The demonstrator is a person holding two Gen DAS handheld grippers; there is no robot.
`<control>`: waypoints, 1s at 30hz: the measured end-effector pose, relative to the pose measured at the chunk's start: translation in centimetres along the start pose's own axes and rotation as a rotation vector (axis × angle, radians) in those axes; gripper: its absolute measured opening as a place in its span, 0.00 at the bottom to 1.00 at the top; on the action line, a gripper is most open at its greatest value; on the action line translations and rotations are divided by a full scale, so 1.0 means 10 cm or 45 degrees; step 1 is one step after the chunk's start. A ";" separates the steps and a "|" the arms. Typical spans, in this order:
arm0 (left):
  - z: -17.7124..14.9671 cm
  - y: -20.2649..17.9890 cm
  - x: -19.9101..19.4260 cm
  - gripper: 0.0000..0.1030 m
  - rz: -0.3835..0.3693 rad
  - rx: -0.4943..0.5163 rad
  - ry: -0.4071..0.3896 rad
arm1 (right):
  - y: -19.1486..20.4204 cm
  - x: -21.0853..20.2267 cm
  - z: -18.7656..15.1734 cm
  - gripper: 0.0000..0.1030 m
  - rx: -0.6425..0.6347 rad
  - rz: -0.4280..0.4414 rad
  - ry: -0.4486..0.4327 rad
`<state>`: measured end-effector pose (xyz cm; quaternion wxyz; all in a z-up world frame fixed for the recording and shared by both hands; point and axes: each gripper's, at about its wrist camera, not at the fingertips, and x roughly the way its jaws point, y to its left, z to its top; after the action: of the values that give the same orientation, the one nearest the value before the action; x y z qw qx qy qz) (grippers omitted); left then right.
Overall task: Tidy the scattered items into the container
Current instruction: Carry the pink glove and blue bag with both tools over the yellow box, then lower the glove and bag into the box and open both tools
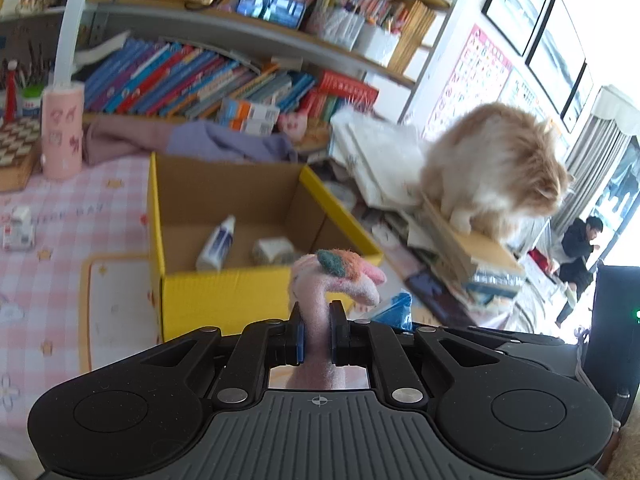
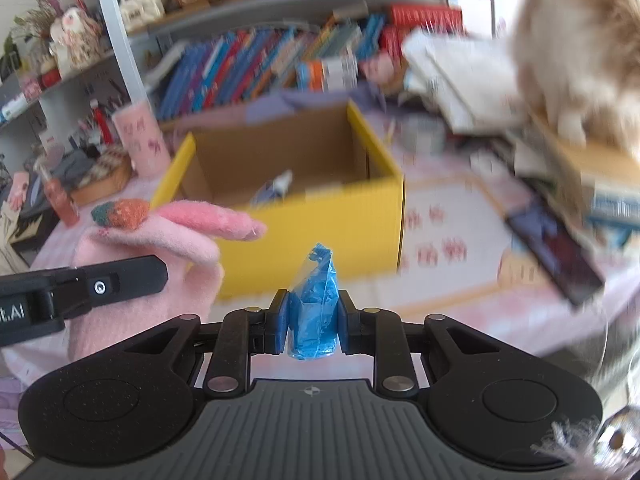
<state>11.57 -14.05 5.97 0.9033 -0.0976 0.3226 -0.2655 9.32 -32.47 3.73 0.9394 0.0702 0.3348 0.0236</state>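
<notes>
The left gripper point(image 1: 317, 334) squeezes a pink felt toy point(image 1: 320, 280); only the right wrist view shows the right gripper point(image 2: 312, 322) pinching a blue plastic bag point(image 2: 314, 312), yellow box point(image 2: 320, 236) behind.

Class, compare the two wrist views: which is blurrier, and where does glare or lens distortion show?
Right wrist view: heavy motion smear across the bookshelf and cat, while the blue bag stays sharp. Left wrist view: milder blur, window blown out white, shelf lines bowed by the fisheye.
</notes>
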 end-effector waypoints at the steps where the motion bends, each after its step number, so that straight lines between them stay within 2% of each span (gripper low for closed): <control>1: 0.08 -0.01 0.02 0.10 0.004 0.004 -0.026 | -0.02 0.02 0.09 0.22 -0.016 0.009 -0.031; 7: 0.52 -0.07 0.13 0.10 0.076 0.027 -0.157 | -0.10 0.18 0.64 0.22 -0.068 0.104 -0.157; 13: 0.70 -0.05 0.33 0.10 0.181 0.035 -0.199 | -0.07 0.54 0.97 0.22 -0.161 0.177 -0.181; 15: 0.71 0.00 0.49 0.10 0.219 0.023 -0.170 | -0.05 0.72 1.00 0.22 -0.209 0.184 -0.151; 20: 0.61 0.11 0.95 0.10 0.332 0.043 -0.013 | -0.01 1.18 0.90 0.22 -0.331 0.176 -0.005; 30: 0.55 0.32 1.31 0.10 0.439 0.005 0.109 | 0.02 1.61 0.76 0.22 -0.449 0.235 0.162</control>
<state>24.92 -18.44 2.21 0.9210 -0.0277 0.3723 -0.1114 26.64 -31.64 -0.51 0.9080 -0.0664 0.3762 0.1723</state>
